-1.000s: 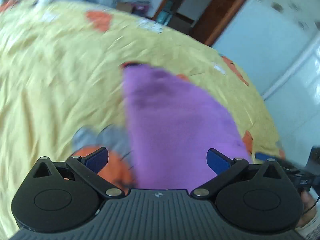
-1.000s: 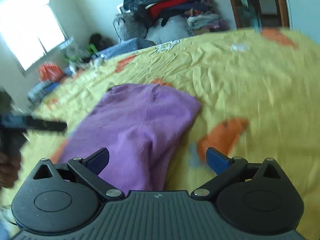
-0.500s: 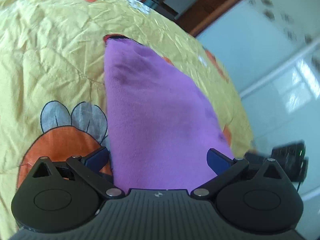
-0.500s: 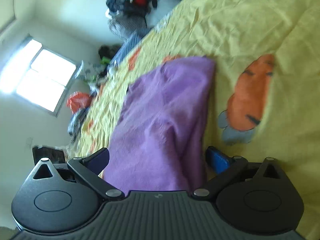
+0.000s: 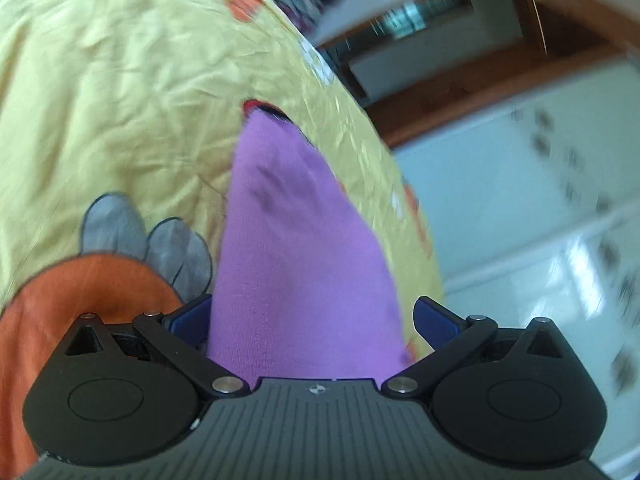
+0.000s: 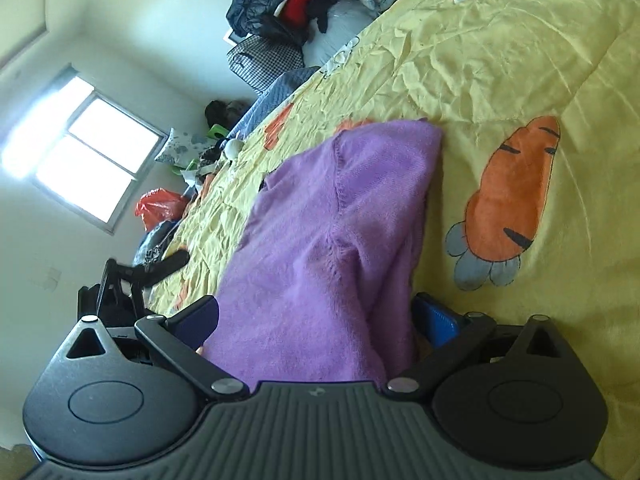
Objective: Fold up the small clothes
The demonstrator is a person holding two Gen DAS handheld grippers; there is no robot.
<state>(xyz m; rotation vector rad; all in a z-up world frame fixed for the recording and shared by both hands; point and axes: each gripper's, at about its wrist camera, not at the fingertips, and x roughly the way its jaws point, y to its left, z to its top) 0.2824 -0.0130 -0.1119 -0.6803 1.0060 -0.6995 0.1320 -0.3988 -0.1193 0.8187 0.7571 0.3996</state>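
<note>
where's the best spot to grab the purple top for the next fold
Take the purple top at its near edge, where both open grippers, left and right, already straddle it. It lies flat on the yellow bedsheet, so probably slide one finger under that hem.

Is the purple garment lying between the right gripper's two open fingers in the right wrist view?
Yes, the purple garment fills the gap between the right gripper's spread blue fingers.

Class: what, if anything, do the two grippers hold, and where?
Nothing: both the left gripper and right gripper are open, straddling the purple knitted garment's near edge.
</note>
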